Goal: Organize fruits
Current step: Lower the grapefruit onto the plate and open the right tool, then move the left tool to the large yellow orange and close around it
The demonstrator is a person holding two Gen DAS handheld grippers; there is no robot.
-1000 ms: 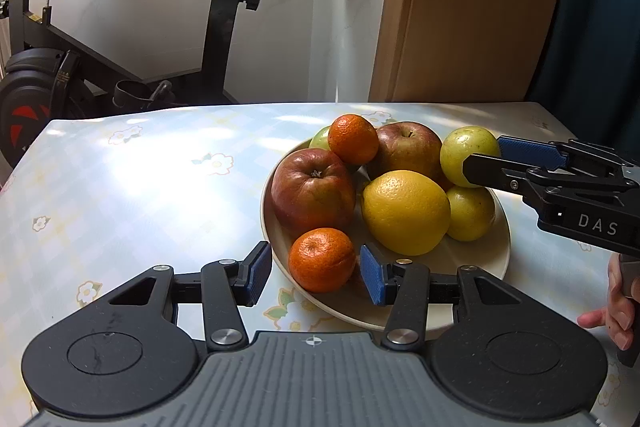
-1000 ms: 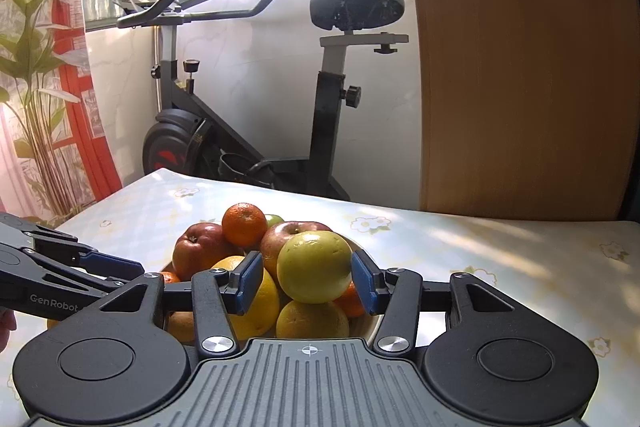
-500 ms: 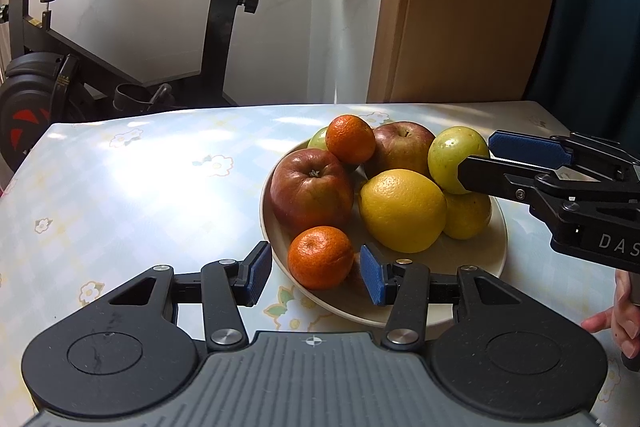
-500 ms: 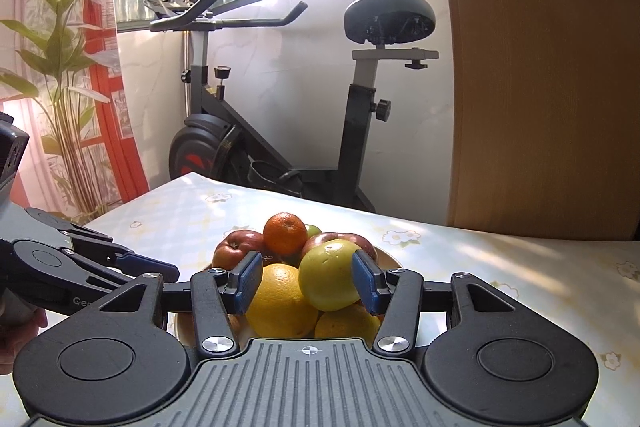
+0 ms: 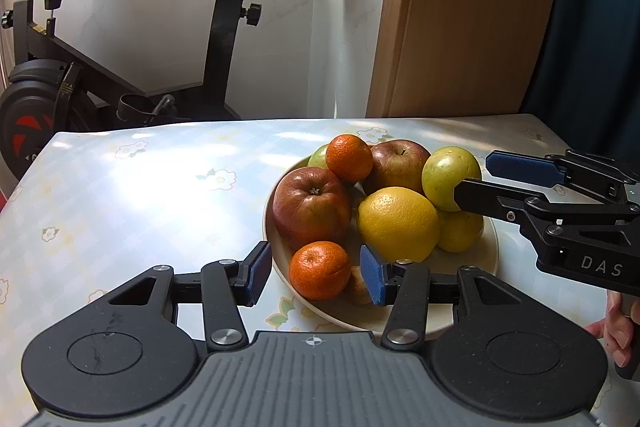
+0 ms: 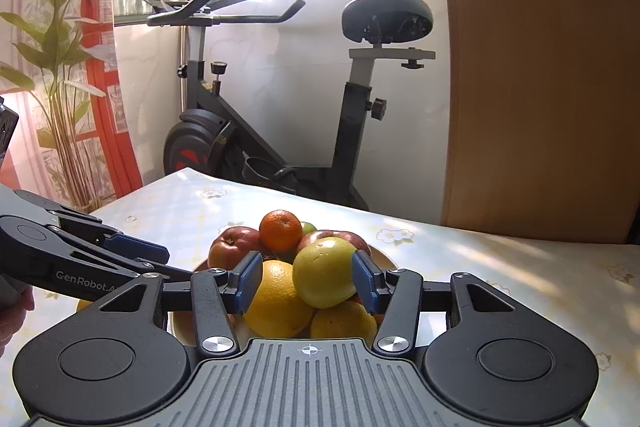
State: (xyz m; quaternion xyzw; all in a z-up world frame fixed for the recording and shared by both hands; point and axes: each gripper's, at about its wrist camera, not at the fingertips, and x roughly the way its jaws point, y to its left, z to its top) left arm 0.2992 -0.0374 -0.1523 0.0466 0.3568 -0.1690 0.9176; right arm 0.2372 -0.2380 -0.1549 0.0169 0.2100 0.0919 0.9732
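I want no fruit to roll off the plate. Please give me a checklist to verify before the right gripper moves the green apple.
1. Right gripper around the green apple: ok.
2. Both pads pressing on it: cannot tell; a gap shows at the left pad.
3. Apple clear of the yellow citrus below: cannot tell.
4. Left gripper out of the way: ok, low at the mandarin.
5. Plate flat on the table: ok.

Fruits (image 5: pixel 396 223) piled on plate (image 5: pixel 490 255), plate on table (image 5: pixel 140 195), exercise bike (image 5: pixel 224 39) behind
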